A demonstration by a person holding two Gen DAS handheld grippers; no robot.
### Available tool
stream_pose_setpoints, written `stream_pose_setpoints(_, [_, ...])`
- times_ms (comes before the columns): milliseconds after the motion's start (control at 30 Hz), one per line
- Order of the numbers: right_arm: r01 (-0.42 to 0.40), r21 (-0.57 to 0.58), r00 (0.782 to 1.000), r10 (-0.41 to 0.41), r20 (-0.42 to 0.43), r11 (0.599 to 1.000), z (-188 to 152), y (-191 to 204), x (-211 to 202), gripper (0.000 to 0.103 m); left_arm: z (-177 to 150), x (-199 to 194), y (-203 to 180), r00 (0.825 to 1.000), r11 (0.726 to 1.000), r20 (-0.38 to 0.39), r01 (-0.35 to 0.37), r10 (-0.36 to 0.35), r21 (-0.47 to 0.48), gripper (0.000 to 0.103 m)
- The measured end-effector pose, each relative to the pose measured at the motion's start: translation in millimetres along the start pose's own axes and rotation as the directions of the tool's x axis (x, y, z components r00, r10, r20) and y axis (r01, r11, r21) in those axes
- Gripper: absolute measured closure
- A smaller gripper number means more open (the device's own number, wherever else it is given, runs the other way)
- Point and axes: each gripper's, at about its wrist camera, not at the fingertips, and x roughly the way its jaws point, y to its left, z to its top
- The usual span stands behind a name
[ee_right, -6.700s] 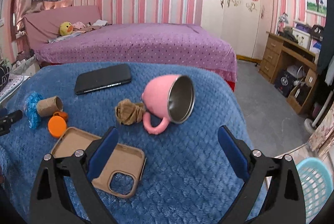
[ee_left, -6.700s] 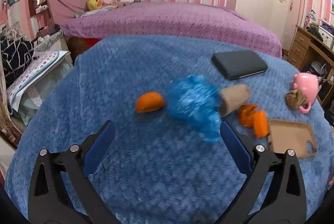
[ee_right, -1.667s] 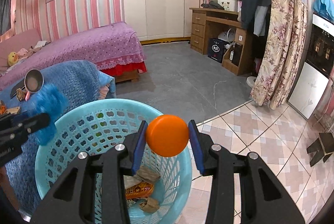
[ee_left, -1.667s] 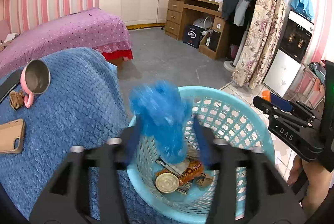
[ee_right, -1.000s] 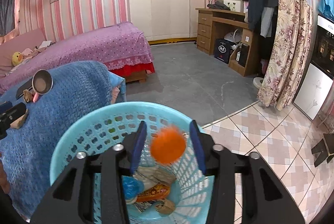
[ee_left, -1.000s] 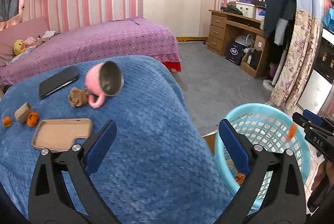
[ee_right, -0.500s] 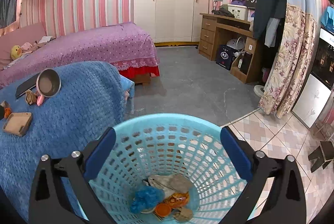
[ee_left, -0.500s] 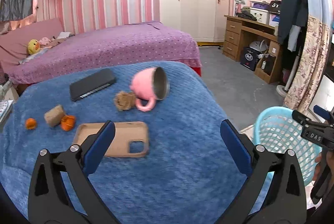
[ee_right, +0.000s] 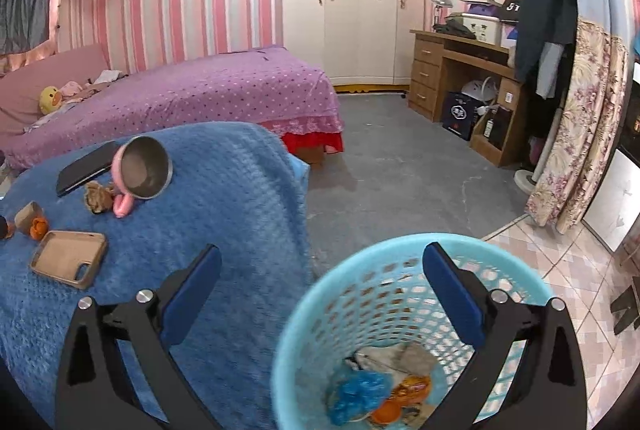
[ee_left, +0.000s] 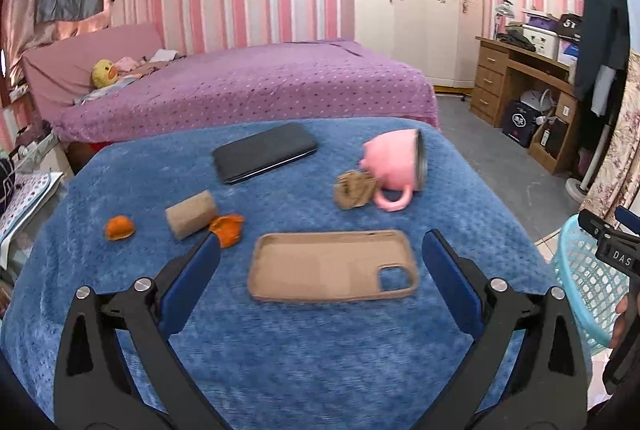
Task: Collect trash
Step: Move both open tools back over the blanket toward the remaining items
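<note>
— Four scraps left on the blue blanket-covered table point(ee_left: 320, 370), I count: a small orange peel piece point(ee_left: 119, 228) out at nine o'clock, a short brown cardboard tube point(ee_left: 191, 214), a curled orange peel point(ee_left: 227, 226) touching it, and a crumpled brown paper wad point(ee_left: 354, 188) against the tipped pink metal-lined mug point(ee_left: 394, 163).

— And both hands are empty?

— Yes. The left gripper point(ee_left: 320, 262) has its jaws spread wide over the tan phone case point(ee_left: 332, 266); the right gripper point(ee_right: 320, 276) is just as wide, nothing between, above the light blue plastic basket point(ee_right: 312, 306) with trash at its bottom.

— So it's between loads.

— Looks so. Next, I'd say, the left goes toward ten o'clock for the tube or peel, skipping the case and the black phone point(ee_left: 264, 151).
</note>
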Motion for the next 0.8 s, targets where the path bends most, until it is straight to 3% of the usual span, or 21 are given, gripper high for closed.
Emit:
stream_pose_setpoints(300, [-0.038,-0.048,0.999,0.038,0.003,0.998,-4,44,0,0.005,-4,9,54,1.000,0.997,-0.023,-0.012,0.010,-0.075,0.006])
stream_pose_setpoints(500, [-0.079,-0.094,0.997,0.078,-0.016,0.992,-4,75,-1,0.005,-4,19,87,0.997,0.991,-0.049,-0.059,0.053,-0.119,0.006])
stream_pose_setpoints(800, [-0.155,-0.175,0.988,0.156,-0.010,0.972,26,133,-1,0.005,2,25,135,0.992,0.973,-0.053,-0.126,0.117,-0.195,0.006])
